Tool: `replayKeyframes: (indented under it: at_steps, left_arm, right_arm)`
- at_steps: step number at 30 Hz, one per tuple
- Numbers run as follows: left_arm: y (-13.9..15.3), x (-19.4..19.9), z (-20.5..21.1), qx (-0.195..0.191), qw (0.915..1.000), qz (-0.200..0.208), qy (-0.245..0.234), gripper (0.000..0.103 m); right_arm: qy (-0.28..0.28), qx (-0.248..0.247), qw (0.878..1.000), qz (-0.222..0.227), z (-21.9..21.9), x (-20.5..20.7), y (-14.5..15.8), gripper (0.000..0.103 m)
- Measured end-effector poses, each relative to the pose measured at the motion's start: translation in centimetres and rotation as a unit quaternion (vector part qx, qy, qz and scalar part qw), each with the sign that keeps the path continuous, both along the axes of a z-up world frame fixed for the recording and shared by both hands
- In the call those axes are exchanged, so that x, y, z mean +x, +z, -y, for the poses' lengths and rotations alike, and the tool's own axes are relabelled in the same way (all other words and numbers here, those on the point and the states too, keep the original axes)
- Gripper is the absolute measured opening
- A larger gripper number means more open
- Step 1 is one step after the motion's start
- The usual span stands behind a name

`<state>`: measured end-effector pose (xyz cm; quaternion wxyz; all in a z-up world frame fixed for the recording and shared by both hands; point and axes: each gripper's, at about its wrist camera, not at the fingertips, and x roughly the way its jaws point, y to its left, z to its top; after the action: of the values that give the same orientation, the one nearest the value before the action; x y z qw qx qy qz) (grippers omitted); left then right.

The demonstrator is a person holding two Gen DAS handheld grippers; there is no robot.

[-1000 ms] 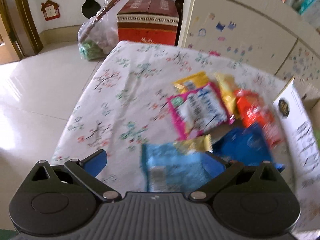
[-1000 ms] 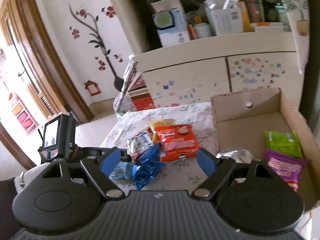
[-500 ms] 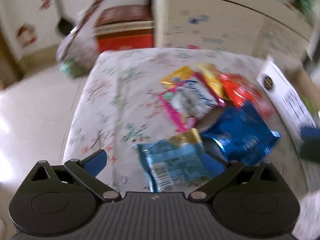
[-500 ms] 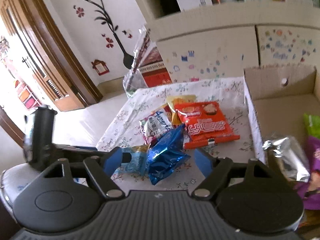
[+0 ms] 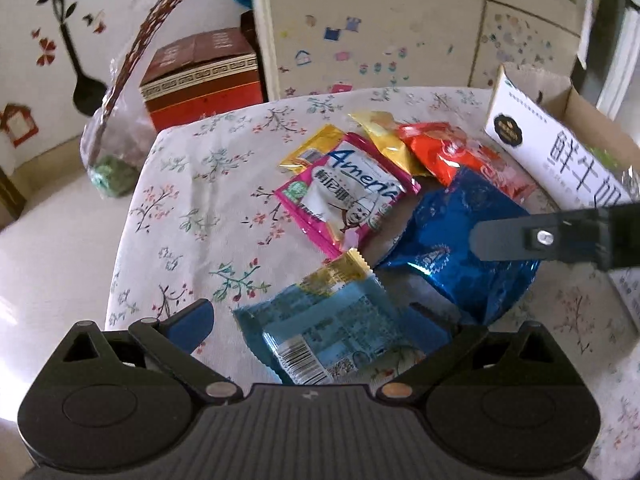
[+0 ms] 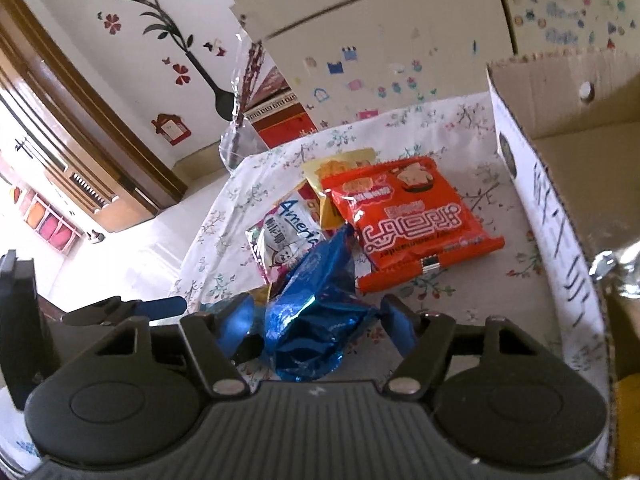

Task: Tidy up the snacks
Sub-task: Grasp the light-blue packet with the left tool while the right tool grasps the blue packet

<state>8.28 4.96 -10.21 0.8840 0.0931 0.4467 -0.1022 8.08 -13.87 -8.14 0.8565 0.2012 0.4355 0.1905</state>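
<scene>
Dark blue foil packet lying between right gripper fingers, jaws apart, not yet clamping; carton sitting at table's right edge. Left gripper gaping around light blue packet.

Left wrist view looks down and forward over the left tool, close above the tabletop, facing the cabinet. Right wrist view sits lower, beside the cardboard box, facing the same way. Both share the blue packet and neighbouring snacks.
</scene>
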Motion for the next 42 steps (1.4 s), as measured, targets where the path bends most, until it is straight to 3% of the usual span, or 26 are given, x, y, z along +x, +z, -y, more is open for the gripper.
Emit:
replayKeyframes:
  at_steps: [4,11,17,25,31,35,40,41,42]
  left_arm:
    - [-0.7,-0.1,0.9,0.022,0.9995,0.005,-0.022,0.103]
    - [-0.9,-0.2,0.8,0.009,0.9992,0.011,-0.036,0.102]
    - [-0.5,-0.2,1.0,0.0,0.9989,0.0,-0.047,0.091]
    - [-0.9,-0.5,1.3,0.006,0.9989,0.014,-0.043,0.1]
    - [-0.4,-0.4,1.5,-0.014,0.9987,0.003,-0.048,0.08]
    - [0.3,-0.6,1.5,-0.016,0.9988,0.007,-0.046,0.068]
    - [1.3,-0.8,1.5,-0.024,0.999,0.006,-0.038,0.061]
    - [1.4,-0.9,1.6,-0.023,0.9989,0.007,-0.04,0.053]
    - [1.6,-1.0,1.6,-0.026,0.9987,0.008,-0.043,0.052]
  right_arm:
    - [-0.004,0.011,1.0,-0.018,0.0,0.6,-1.3,0.056]
    - [-0.003,0.022,1.0,-0.018,-0.1,0.5,-0.9,0.045]
    - [-0.014,0.023,0.999,-0.023,0.4,0.5,-0.8,0.044]
    - [-0.015,0.033,0.999,-0.026,0.1,0.5,-1.3,0.054]
    - [-0.004,0.029,0.999,-0.025,-0.1,0.4,-1.4,0.045]
    - [-0.006,0.024,1.0,-0.019,-0.1,0.2,-1.0,0.044]
    - [-0.001,0.021,1.0,0.003,-0.1,-0.4,0.5,0.044]
    - [-0.001,0.018,1.0,0.008,-0.1,-0.5,0.8,0.044]
    - [-0.001,0.016,1.0,0.013,-0.1,-0.7,1.2,0.044]
